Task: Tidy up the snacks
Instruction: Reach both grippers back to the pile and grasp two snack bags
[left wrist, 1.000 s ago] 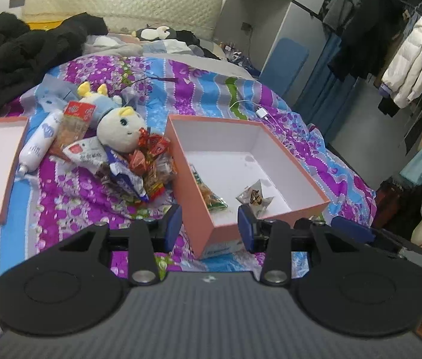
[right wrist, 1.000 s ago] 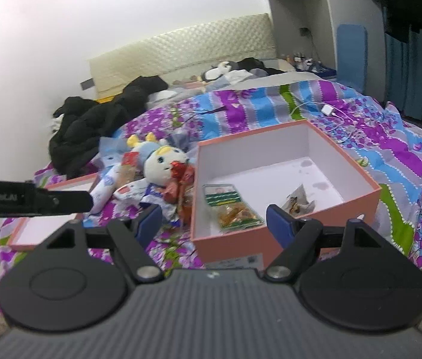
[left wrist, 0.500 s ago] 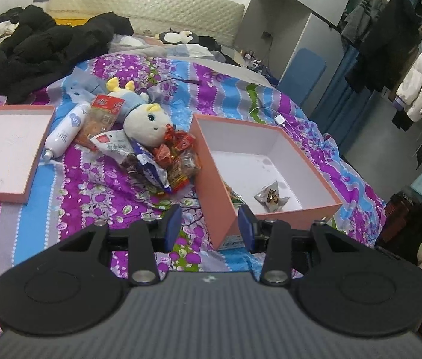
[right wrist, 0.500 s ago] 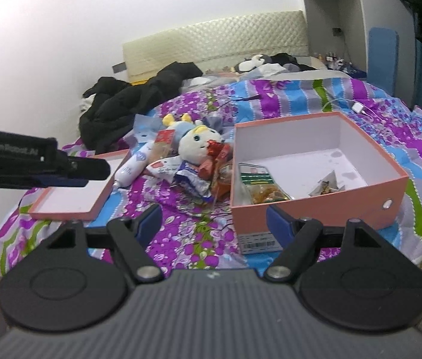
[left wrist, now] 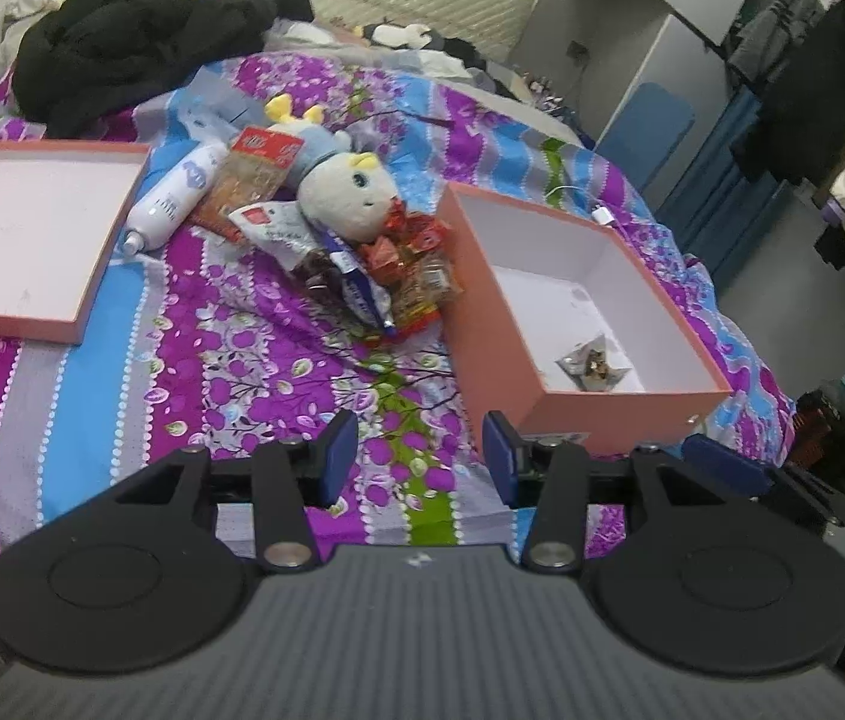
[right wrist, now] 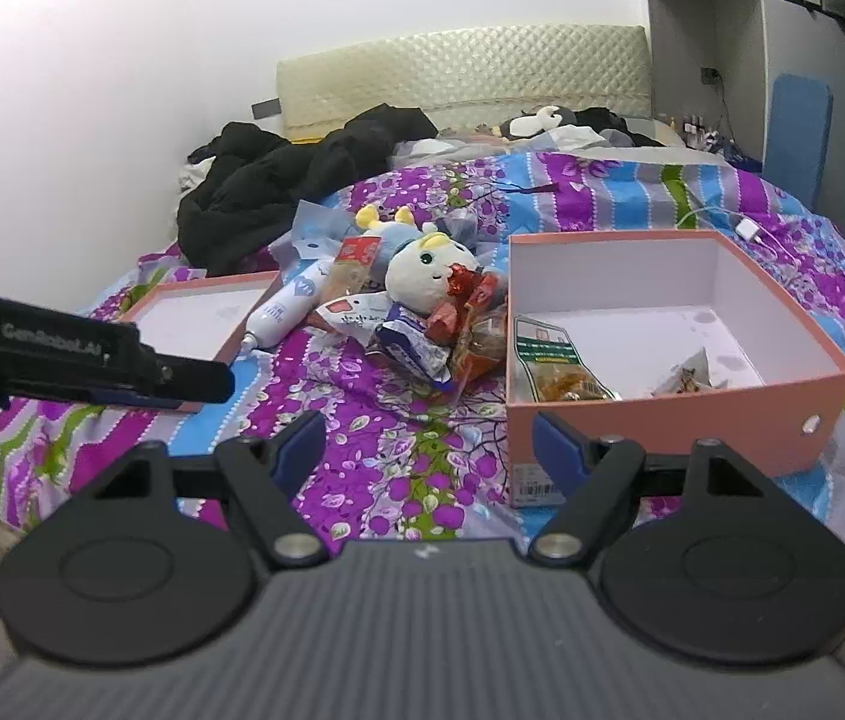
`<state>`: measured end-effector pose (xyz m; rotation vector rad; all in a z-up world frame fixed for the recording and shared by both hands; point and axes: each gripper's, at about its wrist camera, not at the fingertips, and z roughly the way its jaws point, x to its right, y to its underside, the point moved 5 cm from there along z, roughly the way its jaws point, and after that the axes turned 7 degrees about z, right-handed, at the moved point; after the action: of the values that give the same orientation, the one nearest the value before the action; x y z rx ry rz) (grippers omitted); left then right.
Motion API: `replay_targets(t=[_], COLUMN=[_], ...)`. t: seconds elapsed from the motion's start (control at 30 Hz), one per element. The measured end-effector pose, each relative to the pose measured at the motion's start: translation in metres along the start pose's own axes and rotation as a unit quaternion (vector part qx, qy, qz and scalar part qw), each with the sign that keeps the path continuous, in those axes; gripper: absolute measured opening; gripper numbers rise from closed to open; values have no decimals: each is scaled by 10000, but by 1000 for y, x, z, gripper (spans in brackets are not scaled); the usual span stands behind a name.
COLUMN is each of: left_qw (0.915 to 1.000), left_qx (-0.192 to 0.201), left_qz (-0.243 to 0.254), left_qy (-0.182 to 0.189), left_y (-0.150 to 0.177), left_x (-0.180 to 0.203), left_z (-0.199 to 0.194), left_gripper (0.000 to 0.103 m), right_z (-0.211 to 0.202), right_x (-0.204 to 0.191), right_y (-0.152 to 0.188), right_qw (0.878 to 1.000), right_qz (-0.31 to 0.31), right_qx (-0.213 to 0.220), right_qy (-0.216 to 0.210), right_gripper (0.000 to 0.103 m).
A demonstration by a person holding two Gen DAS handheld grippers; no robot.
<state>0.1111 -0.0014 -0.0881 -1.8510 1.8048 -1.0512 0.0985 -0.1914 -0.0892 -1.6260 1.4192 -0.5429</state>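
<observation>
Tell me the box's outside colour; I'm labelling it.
Salmon pink box, white inside; clearest in the right wrist view.

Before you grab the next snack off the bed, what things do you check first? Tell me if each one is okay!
1. Left gripper open with nothing in it: ok.
2. Right gripper open with nothing in it: ok.
3. Pink cardboard box open, with room left beside the green-labelled snack bag and small clear packet inside: ok.
4. Pile of red and blue snack wrappers lies uncovered beside the box: ok.
5. White plush toy touches the pile and may get dragged along: not ok.
6. Whether the white tube bottle counts as a snack: cannot tell.
</observation>
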Motion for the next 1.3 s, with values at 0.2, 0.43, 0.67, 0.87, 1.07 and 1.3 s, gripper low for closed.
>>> replay_targets(t=[0.2, 0.43, 0.67, 0.87, 1.07, 1.3], left_qw=[9998, 9991, 9975, 9943, 9851, 9767], left_qx=[-150, -288, -416, -461, -512, -699], left_qz=[-99, -303, -577, -932, -1444, -1689], left_qy=[-17, -40, 5, 252, 777, 1126], left_y=[-14, -38, -57, -72, -82, -83], left_x=[-28, -67, -110, -148, -171, -173], left_z=[36, 89, 148, 197, 247, 293], left_gripper=[52, 52, 52, 52, 52, 50], right_z=[33, 77, 124, 174, 233, 281], right_x=[-15, -34, -53, -69, -63, -56], right_y=[-6, -10, -17, -18, -13, -6], right_qw=[9987, 9948, 9897, 9810, 9727, 9646], right_qz=[-489, -1014, -1425, -1926, -2241, -2524], right_qx=[33, -50, -91, -148, -335, -463], right_qy=[112, 62, 25, 175, 504, 615], right_gripper=[73, 70, 59, 53, 44, 44])
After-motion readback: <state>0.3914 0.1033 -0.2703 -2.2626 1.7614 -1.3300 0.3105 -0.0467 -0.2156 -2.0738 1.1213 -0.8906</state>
